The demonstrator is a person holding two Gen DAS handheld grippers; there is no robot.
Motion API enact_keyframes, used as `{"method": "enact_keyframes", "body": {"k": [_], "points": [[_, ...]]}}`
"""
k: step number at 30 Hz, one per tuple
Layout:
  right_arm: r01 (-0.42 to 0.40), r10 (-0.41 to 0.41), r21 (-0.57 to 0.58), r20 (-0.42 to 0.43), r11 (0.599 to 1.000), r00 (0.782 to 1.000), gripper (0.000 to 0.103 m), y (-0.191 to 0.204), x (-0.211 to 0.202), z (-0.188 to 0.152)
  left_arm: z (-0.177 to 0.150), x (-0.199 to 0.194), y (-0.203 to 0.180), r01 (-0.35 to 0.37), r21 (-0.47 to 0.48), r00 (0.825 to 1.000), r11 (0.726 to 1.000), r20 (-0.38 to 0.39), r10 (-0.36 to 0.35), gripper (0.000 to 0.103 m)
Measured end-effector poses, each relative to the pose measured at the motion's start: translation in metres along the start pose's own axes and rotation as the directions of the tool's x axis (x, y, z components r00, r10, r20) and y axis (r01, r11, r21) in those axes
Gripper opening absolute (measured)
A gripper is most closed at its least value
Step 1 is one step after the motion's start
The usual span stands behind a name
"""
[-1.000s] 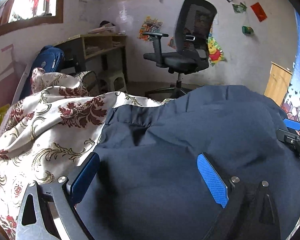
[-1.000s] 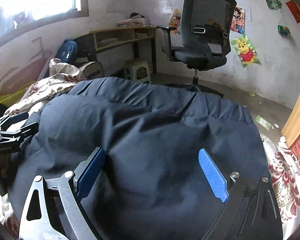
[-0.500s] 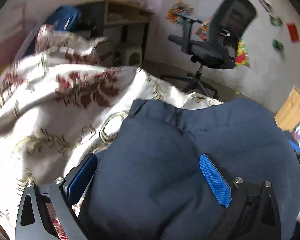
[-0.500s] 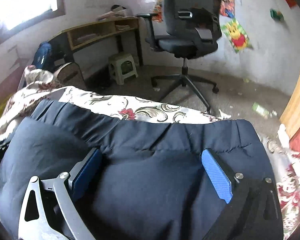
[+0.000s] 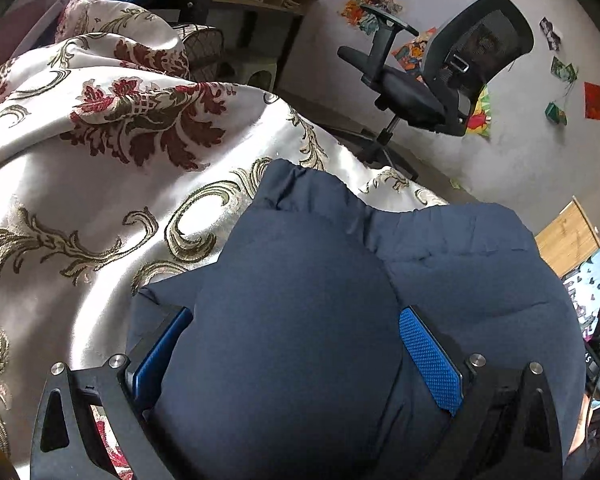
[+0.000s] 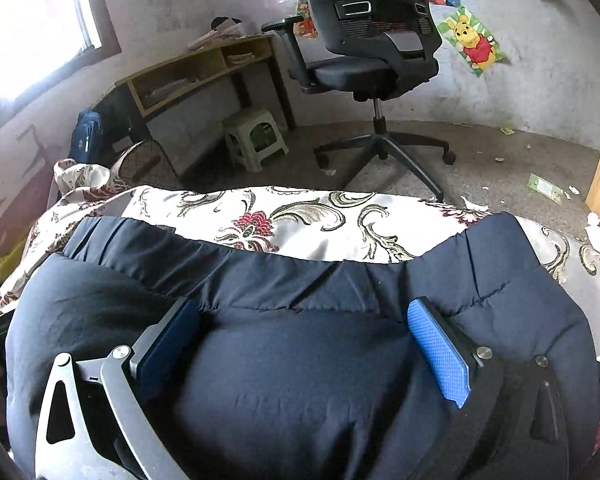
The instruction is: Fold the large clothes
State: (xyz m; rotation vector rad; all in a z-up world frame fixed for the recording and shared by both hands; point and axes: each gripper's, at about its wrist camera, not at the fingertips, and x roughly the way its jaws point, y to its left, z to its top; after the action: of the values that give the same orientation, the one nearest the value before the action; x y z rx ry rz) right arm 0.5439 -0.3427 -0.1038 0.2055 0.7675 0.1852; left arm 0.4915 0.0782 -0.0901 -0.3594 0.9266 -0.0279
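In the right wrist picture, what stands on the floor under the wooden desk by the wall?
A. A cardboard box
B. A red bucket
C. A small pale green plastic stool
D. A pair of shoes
C: a small pale green stool stands on the floor below the wooden desk, to the left of the black office chair.

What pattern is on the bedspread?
Cream bedspread with dark red flowers and olive-gold scrolls; clearest in the left wrist view.
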Motion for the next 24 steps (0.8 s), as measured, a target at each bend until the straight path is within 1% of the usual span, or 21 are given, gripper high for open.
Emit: {"method": "enact_keyframes", "body": {"k": [6, 12, 24], "points": [[-0.023, 0.023, 0.013, 0.028, 1.000, 0.999, 0.102, -0.005, -0.003, -0.004, -0.003, -0.003, -0.007, -0.041, 0.033, 0.999, 0.999, 0.005, 0.041, 0.103], [-0.056, 0.055, 0.033, 0.044, 0.998, 0.998, 0.102, -0.011, -0.006, -0.007, -0.005, -0.004, -0.015, -0.088, 0.069, 0.996, 0.994, 0.028, 0.086, 0.103], [-0.048, 0.047, 0.026, 0.045, 0.998, 0.998, 0.102, -0.012, -0.005, -0.009, -0.009, -0.004, -0.020, -0.129, 0.092, 0.991, 0.987, 0.051, 0.124, 0.103]]}}
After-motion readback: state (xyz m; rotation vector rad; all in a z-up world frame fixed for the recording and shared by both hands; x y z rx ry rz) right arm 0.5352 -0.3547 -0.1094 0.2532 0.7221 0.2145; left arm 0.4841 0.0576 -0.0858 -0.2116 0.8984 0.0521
